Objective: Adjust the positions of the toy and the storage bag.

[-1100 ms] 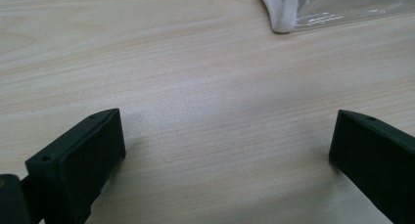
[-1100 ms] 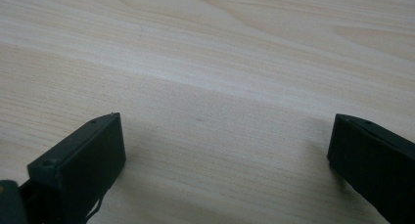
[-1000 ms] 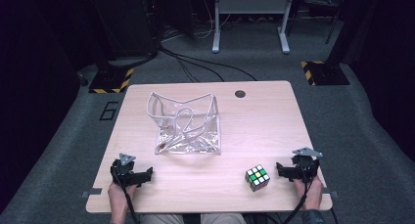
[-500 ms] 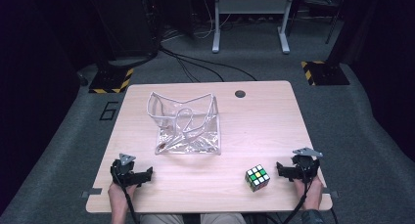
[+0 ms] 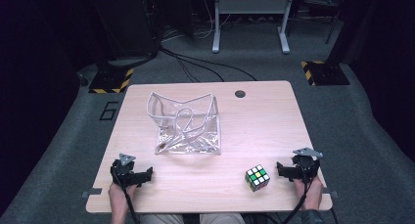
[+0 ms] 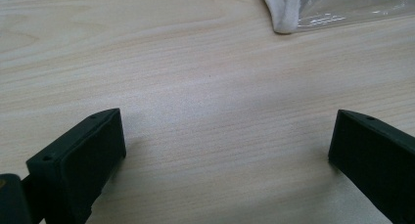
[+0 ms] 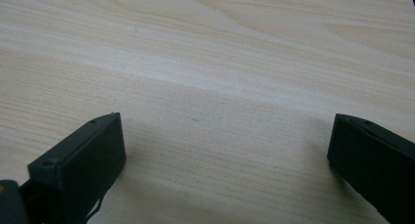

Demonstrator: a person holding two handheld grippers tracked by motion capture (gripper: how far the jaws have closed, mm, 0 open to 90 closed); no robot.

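Near the table's front edge, toward its right corner, the cube [image 5: 257, 177] sits flat on the wood. Just to its right rests the right gripper [image 5: 285, 170], jaws spread wide over bare wood, gripping nothing. By the front left corner the left gripper [image 5: 143, 175] rests likewise, jaws wide apart. Mid-table lies the clear bag [image 5: 187, 126], well apart from the cube.

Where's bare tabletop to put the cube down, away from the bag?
Free: the right half of the table, from the round hole down to the cube, and the front strip between the left gripper and cube. The clear bag crowds the left-centre.
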